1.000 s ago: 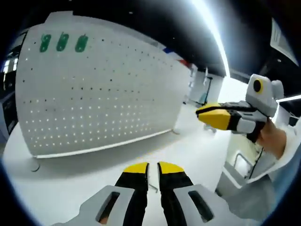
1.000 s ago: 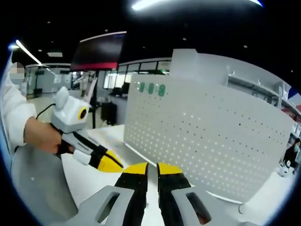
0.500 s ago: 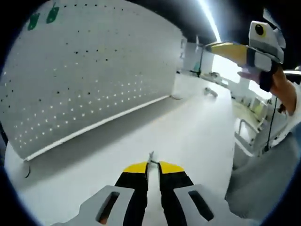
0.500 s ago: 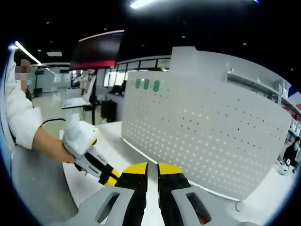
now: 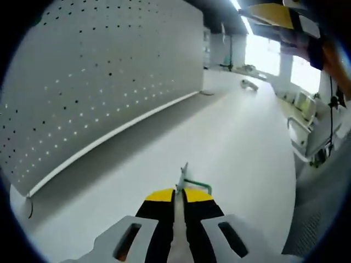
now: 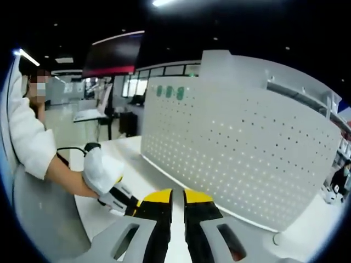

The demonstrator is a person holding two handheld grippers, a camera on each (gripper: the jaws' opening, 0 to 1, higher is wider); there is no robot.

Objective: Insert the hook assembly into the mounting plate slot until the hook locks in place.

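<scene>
As the left gripper (image 5: 179, 195) comes lower toward the table (image 5: 230, 148) than it was 1 second ago, its 2 yellow tips are almost together and the hook assembly (image 5: 188, 180) now shows just beyond them, a thin metal piece with a green wire part. I cannot tell for sure if the tips already pinch it or only touch it; it seems to lie on the table right at them. This means, I think, the task is only at the pick-up step, and the insertion is not yet begun.

In the right gripper view, the right gripper (image 6: 177, 195) is clenched on nothing and waits above the table, as it did before, with the left one low at its left side in a person's hand (image 6: 74, 183).

Further out stands the mounting plate (image 5: 104, 82), a big white perforated board, upright and well apart from the hook. 3 green marks (image 6: 169, 91) sit near its top corner. Nothing stands between hook and board. A small object (image 5: 249, 84) lies far away on the table.
</scene>
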